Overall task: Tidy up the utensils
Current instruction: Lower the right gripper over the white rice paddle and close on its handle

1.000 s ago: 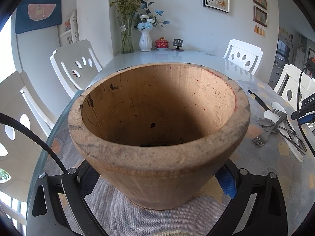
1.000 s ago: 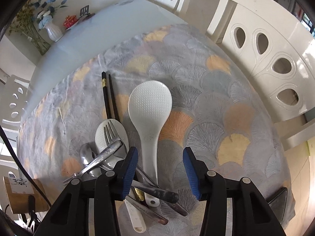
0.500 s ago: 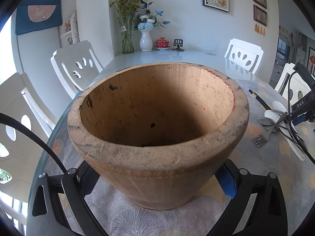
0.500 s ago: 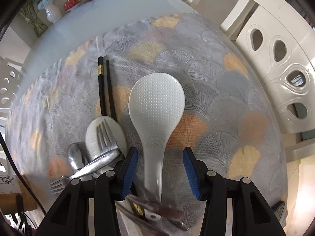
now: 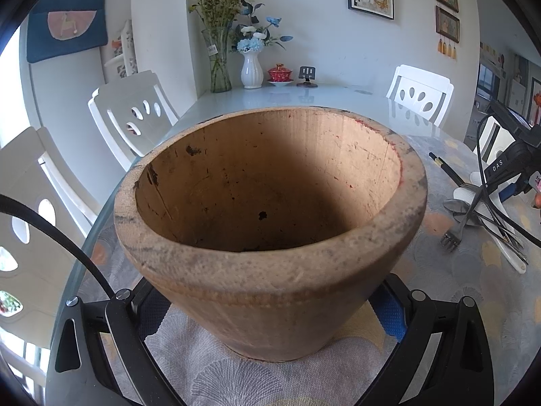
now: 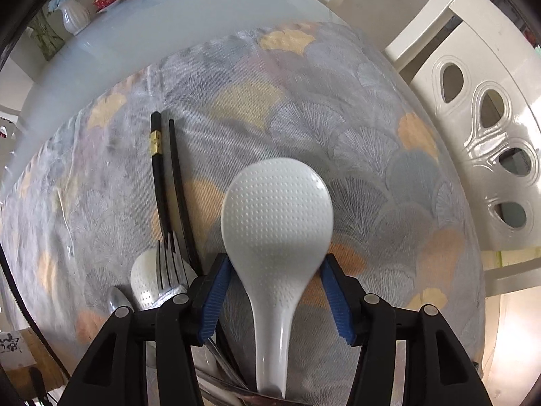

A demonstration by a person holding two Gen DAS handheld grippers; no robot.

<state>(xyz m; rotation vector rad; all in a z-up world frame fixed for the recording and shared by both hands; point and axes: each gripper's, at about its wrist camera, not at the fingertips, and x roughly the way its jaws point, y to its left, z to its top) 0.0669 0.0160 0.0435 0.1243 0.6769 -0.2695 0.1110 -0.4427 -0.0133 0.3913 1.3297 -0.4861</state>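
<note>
White plastic rice paddle lies on the patterned cloth, its neck between the right gripper's fingers.

Those fingers stand apart and have just been widening, flanking the paddle; contact looks absent, though the view is tight. Close lower on the neck, clear of the fork and chopsticks left of the paddle. Left gripper seems clamped on the wooden pot.

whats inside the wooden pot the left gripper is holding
No utensils. The wooden pot shows bare stained walls with a few dark specks in the left wrist view. Its near rim hides the very bottom, so that part cannot be checked.
</note>
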